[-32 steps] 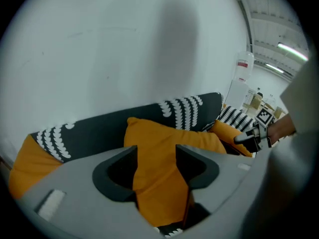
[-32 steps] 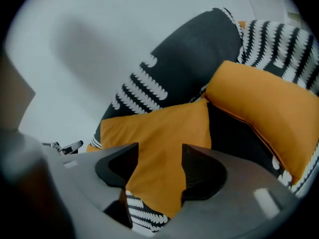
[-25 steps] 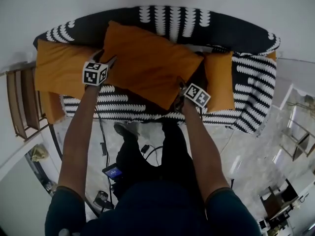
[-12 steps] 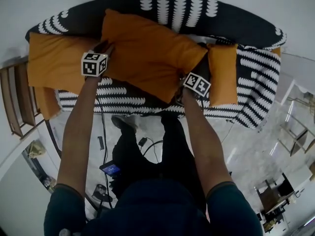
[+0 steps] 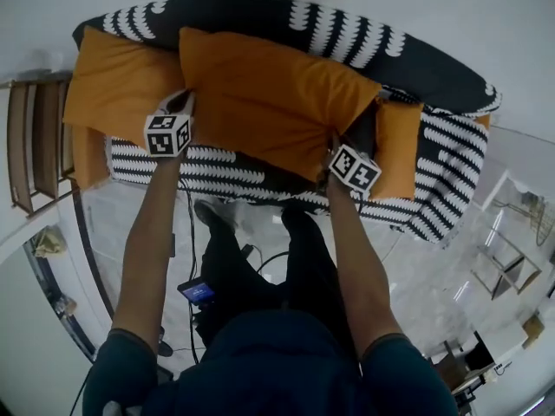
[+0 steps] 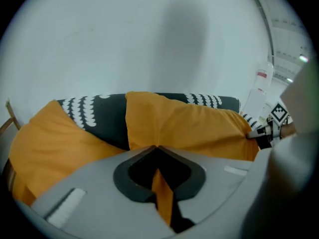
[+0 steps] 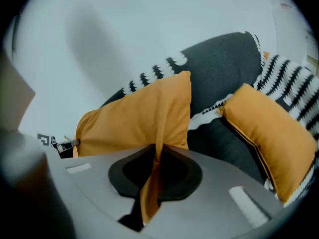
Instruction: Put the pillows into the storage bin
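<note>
The left gripper [image 5: 184, 104] had just closed its jaws on the big middle pillow [image 5: 269, 94], and in the left gripper view a thin fold of orange fabric ran pinched between them. The right gripper [image 5: 334, 141] had just closed in the same way (its own view showed a crease of the same cover clamped in the jaws). The left one held the pillow at its left edge and the right one held it at the near right corner.

That pillow stretched across the middle of the sofa [image 5: 347, 37], from the front edge of the seat up to the black, white-patterned backrest. A second orange pillow [image 5: 117, 81] sat at the sofa's left end, just beside the held one. A smaller third pillow [image 5: 397, 150] stood on edge near the sofa's right end, close to the right gripper.

Both of the person's arms reached out over the sofa's front edge. A slatted wooden piece [image 5: 35, 146] stood just off the sofa's left end on the pale marbled floor [image 5: 416, 276].
</note>
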Motion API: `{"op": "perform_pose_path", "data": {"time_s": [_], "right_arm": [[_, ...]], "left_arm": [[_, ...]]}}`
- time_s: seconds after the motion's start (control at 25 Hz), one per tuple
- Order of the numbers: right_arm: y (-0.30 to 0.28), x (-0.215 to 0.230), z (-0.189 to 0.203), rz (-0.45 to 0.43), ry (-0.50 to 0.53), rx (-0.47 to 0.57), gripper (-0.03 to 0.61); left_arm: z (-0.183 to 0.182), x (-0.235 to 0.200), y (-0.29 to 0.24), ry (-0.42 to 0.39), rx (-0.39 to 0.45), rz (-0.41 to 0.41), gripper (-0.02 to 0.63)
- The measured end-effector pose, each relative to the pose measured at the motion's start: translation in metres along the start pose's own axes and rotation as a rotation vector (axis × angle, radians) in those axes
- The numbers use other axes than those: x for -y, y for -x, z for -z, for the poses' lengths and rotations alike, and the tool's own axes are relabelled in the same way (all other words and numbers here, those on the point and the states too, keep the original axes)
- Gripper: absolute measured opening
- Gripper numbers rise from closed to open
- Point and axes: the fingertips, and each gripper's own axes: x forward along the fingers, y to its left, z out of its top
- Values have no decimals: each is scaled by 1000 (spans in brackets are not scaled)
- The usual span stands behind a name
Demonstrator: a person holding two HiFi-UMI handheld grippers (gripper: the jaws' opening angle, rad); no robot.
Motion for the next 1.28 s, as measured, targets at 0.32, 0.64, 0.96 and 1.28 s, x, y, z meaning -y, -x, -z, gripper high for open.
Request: {"op": "perform_pose_path", "data": {"time_s": [0.32,0.64,0.96,1.28], "right_arm": [[16,-154,-44,-152,282,48,28],[10,-351,-16,-332,506,7,23],[-2,-548,76,-515,712,-76,21],[-4,-722,210,-667,927,-180,21]], "left_arm": [[33,-87,129,219,127,-149,5],[92,-192,287,384,241,-355,5],[201,-277,439,557,309,-561,5],[333,-317,571,737,337,-738,5]]}}
